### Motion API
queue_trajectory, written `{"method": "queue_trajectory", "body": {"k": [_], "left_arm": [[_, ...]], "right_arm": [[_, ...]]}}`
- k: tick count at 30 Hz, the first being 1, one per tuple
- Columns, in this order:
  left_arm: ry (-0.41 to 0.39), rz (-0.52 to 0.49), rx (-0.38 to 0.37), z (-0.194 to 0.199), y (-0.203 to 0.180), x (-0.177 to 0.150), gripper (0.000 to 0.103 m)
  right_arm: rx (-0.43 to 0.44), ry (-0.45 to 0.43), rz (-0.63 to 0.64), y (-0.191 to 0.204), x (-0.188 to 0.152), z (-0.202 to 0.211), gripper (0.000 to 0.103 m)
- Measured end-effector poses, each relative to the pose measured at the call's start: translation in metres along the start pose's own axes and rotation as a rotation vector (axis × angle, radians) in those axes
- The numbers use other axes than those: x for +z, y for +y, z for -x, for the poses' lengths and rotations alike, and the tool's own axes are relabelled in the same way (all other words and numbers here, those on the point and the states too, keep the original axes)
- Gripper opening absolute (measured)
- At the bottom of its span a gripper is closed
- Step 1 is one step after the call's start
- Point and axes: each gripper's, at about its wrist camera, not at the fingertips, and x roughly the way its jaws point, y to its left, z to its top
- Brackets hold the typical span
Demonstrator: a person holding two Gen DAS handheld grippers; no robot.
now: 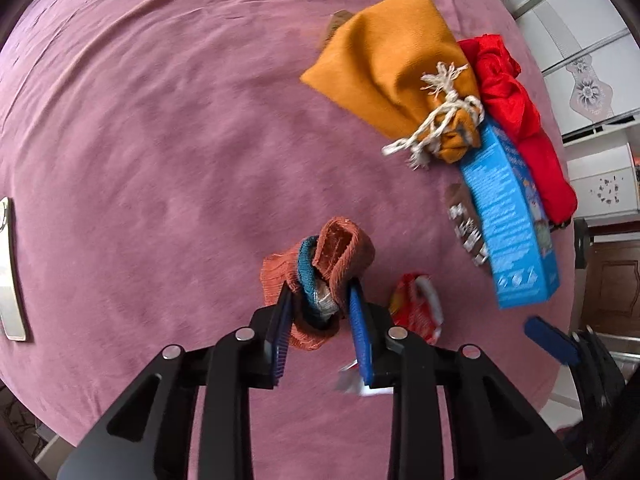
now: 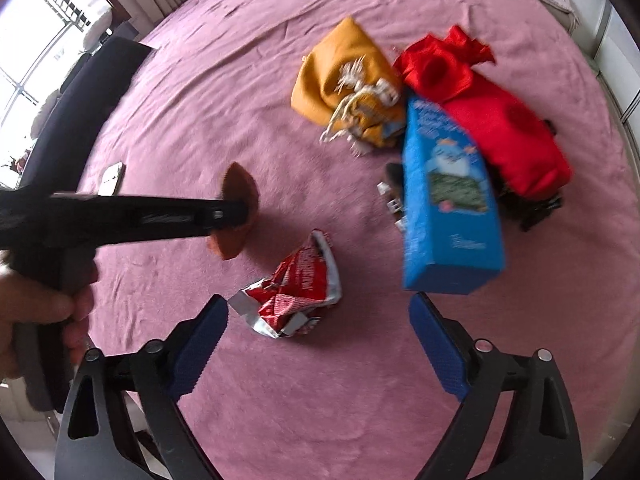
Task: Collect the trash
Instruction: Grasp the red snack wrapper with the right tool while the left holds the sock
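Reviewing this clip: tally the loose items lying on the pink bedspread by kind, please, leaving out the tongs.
Cloth items: 3 - mustard pouch, red bag, rust sock bundle
Packaging: 3 - blue box, red wrapper, brown wrapper
Phone: 1
Total: 7

You are in a home bedroom. A wide bed [image 2: 280,400] under a mauve cover fills both views. Beyond its far left corner stands a bright barred window [image 2: 60,12]; along its right side run white wardrobe doors [image 1: 576,40].
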Motion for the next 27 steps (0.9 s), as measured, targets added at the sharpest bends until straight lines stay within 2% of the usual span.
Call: {"method": "queue_trajectory", "body": {"k": [6, 9, 11, 12, 16, 17, 19, 22, 27], "left_arm": [[-0.009, 0.000, -0.002, 0.000, 0.015, -0.020, 0.028], [-0.015, 0.031, -0.020, -0.004, 0.019, -0.027, 0.028], [-0.020, 0.040, -0.023, -0.004, 0.020, -0.031, 0.028], [-0.020, 0.045, -0.027, -0.005, 0.023, -0.030, 0.028], [-0.022, 0.036, -0.036, -0.002, 0.030, -0.030, 0.028], [-0.023, 0.034, -0.040, -0.001, 0.031, -0.039, 0.028], [-0.022, 0.024, -0.048, 0.005, 0.021, -0.041, 0.028], [-0.018, 0.001, -0.060, 0.015, -0.002, -0.043, 0.028], [-0.021, -0.074, -0.081, 0.029, -0.057, -0.046, 0.028]], "right_arm": [[-0.033, 0.049, 0.012, 0.007, 0.005, -0.038, 0.078], [-0.060, 0.093, 0.014, 0.007, 0.008, -0.058, 0.069], [-0.057, 0.118, 0.012, 0.007, 0.008, -0.065, 0.055], [-0.044, 0.117, 0.013, 0.007, 0.007, -0.064, 0.051], [-0.020, 0.099, 0.022, 0.003, 0.006, -0.052, 0.046], [-0.007, 0.097, 0.019, -0.001, 0.005, -0.046, 0.045], [0.011, 0.090, 0.019, -0.005, 0.005, -0.035, 0.044], [0.040, 0.066, 0.024, -0.017, 0.002, -0.007, 0.044], [0.018, 0.009, 0.020, -0.044, -0.007, 0.042, 0.044]]}}
